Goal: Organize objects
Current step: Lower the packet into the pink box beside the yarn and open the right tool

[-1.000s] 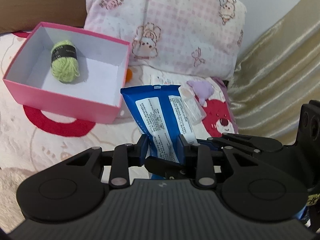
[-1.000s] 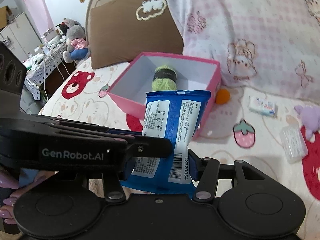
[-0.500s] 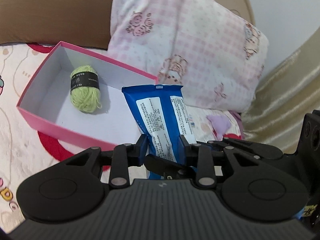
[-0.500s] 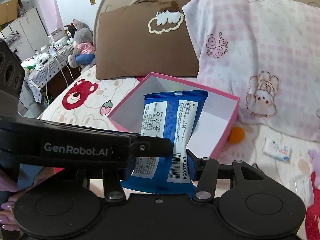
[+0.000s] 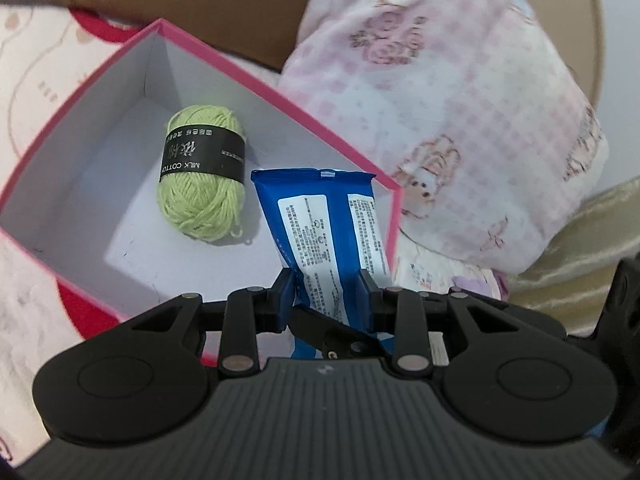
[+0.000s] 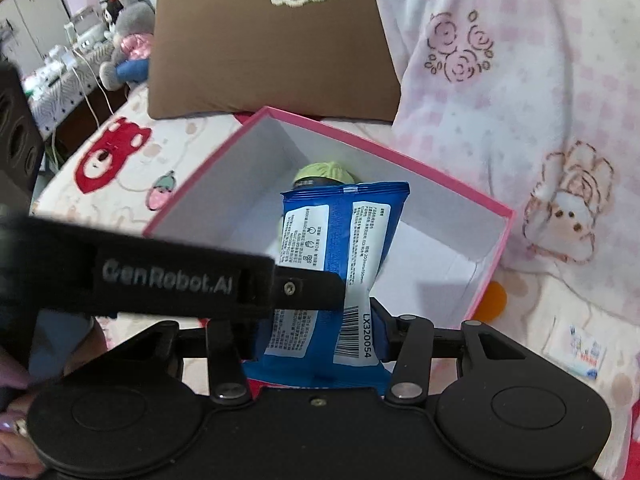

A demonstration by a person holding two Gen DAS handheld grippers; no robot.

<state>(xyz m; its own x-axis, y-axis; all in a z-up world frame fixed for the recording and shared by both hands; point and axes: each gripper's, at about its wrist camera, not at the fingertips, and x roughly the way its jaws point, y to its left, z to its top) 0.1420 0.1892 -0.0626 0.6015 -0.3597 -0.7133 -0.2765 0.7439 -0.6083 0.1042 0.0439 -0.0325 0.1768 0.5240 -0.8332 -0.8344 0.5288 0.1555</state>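
The blue packet (image 5: 320,236) stands upright at frame centre, pinched low down by both the left gripper (image 5: 324,292) and the right gripper (image 6: 316,328), whose jaws are closing on it. Its top reaches over the pink box (image 5: 80,92), right of the green yarn (image 5: 200,184) banded "MILK COTTON". The packet's barcode reads "LX320054"; the left gripper's arm reads "GenRobot.AI".

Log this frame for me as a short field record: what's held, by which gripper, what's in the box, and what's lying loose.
held item: blue plastic packet
left gripper: pads pressed on the packet
right gripper: jaws closing, packet between them
container: open pink cardboard box, on the bed
inside box: green yarn ball
loose on bed: small orange ball
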